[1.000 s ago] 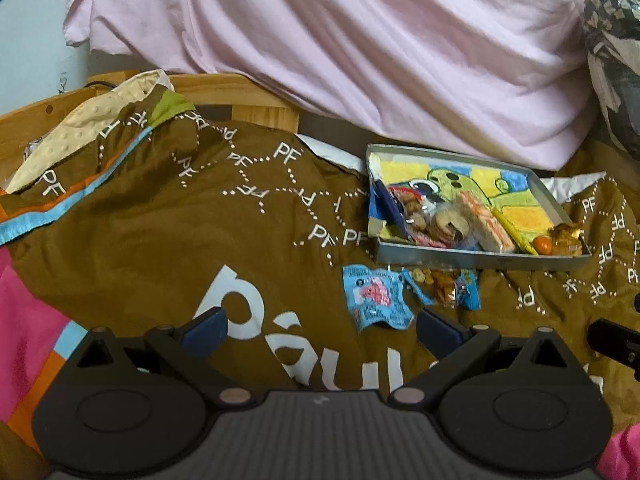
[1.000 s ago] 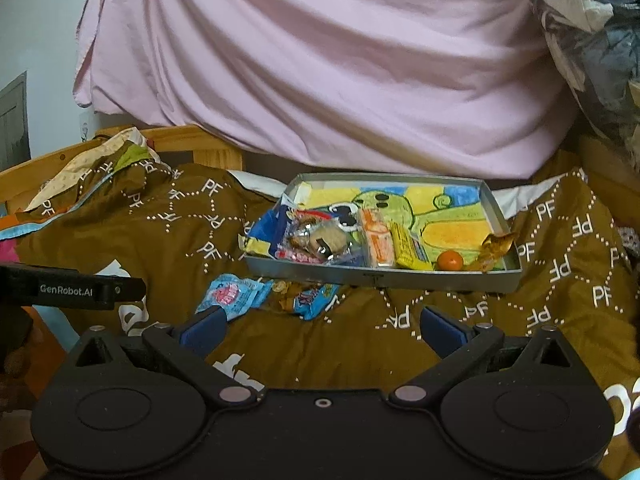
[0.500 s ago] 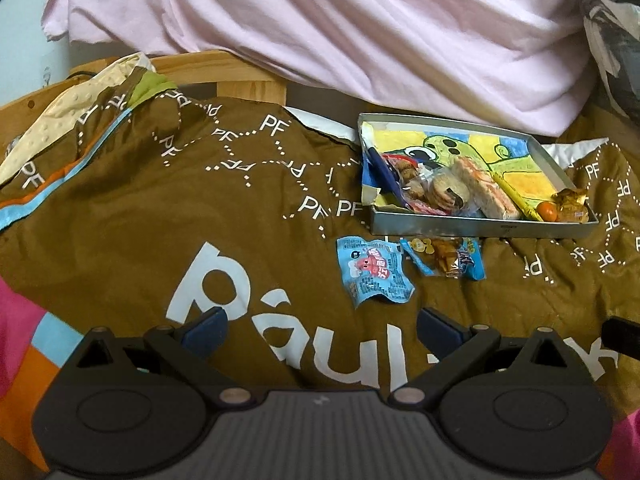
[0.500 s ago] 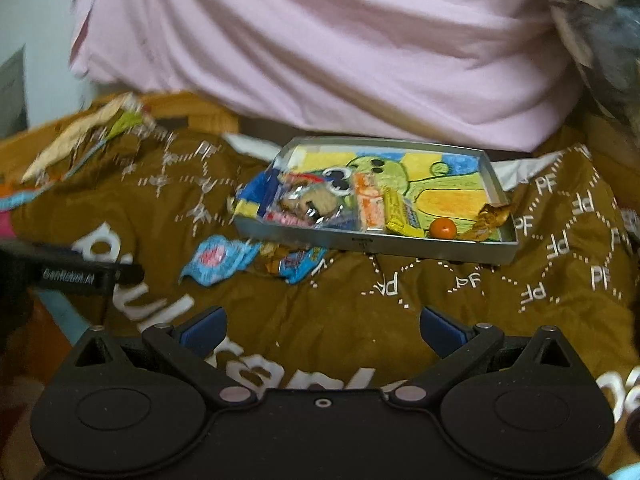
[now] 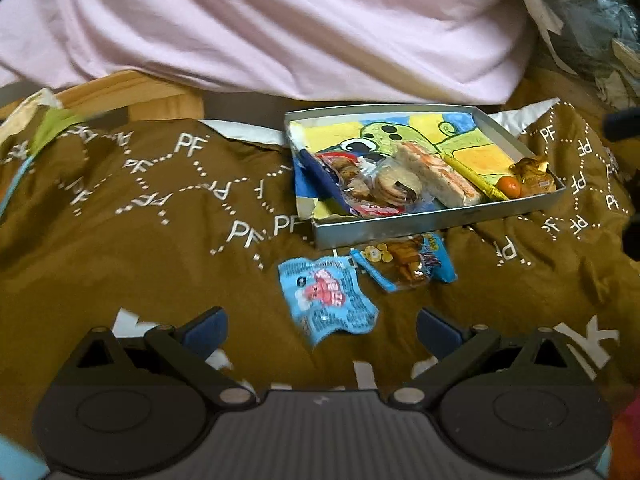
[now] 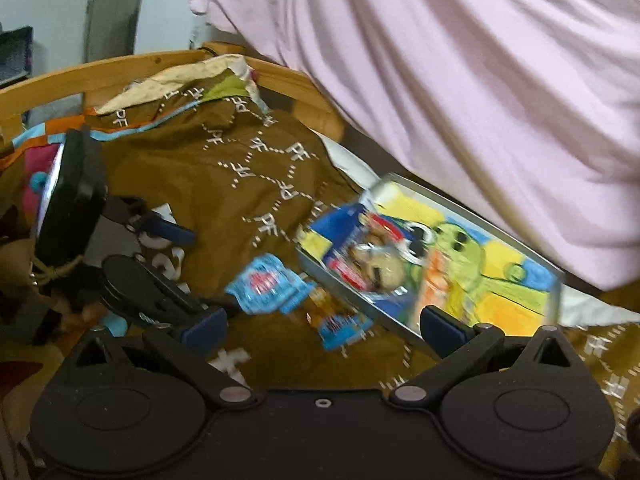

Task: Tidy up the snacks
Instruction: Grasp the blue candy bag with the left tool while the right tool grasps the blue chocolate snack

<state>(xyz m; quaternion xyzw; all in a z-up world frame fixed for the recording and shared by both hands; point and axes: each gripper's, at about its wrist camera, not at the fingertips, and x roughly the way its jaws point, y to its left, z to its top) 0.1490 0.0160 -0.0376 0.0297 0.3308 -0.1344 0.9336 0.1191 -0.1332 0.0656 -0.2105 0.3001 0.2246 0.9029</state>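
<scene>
left tongs: we see the left gripper [image 5: 320, 322] with jaws spread wide, nothing between them, hovering over the brown printed blanket [image 5: 120, 248].
right tongs: the right gripper [image 6: 322, 326] is also wide apart and empty; that view is motion-blurred.
loose snacks: the light-blue flat snack packet with red print [image 5: 326, 300] lies on the blanket just ahead of the left gripper, at 12 o'clock from it; the clear-and-blue crinkly packet of brown snacks [image 5: 406, 266] sits at its 1 o'clock, touching or nearly touching the tin's near wall.
tin: the shallow grey metal tin with a green cartoon lining [image 5: 440, 224] is at 1 o'clock of the left gripper and already holds a clear bag of round cookies [image 5: 384, 184], a long orange-striped wafer pack [image 5: 440, 176], a yellow stick pack [image 5: 476, 174], a small orange ball candy [image 5: 510, 186] and a gold-wrapped sweet [image 5: 534, 176].
step, our guess: pick up the light-blue packet with the left gripper.
how to do it well: we'd come down level, straddle a raised edge or corner, and pinch the film only, not the blanket; then lift clear over the tin wall and drop it in the bare far half.
left view only: sharp tin contents, and a dark bit of the other tool at 3 o'clock.
right view only: the left gripper's body [image 6: 132, 284] from the side at 9 o'clock, the wooden bed rail [image 6: 100, 76], and a grey door [image 6: 114, 12] at 11 o'clock; snacks are smeared here.
</scene>
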